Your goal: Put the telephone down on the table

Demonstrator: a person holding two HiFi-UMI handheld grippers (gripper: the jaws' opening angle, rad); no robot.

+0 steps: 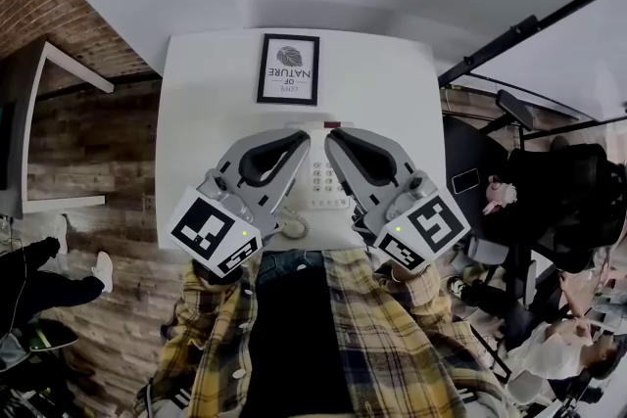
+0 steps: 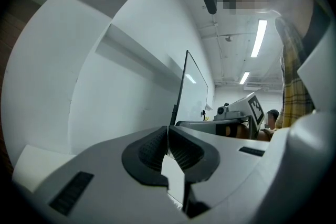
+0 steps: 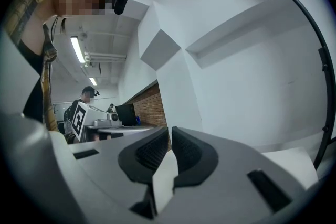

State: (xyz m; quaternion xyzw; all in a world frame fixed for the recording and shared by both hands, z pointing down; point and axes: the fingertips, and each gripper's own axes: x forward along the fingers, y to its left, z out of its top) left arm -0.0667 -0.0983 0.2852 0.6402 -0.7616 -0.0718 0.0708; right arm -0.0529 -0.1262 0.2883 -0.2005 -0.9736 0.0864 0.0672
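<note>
A white telephone [image 1: 319, 177] with a grey keypad sits on the white table [image 1: 201, 103], and its coiled cord [image 1: 292, 228] lies at the near edge. Both grippers hover over it, pointing away from me, and cover most of it. My left gripper [image 1: 299, 141] is over the phone's left part; in its own view the jaws [image 2: 168, 138] are shut with nothing between the pads. My right gripper [image 1: 334, 141] is over the right part, and there too the jaws [image 3: 170, 140] are shut and empty. Neither gripper view shows the telephone.
A black-framed print [image 1: 288, 69] lies at the table's far side. A brick wall and a white shelf [image 1: 61, 203] are to the left. Black office chairs [image 1: 549, 201] and a seated person [image 1: 563, 352] crowd the right. White walls stand behind the table.
</note>
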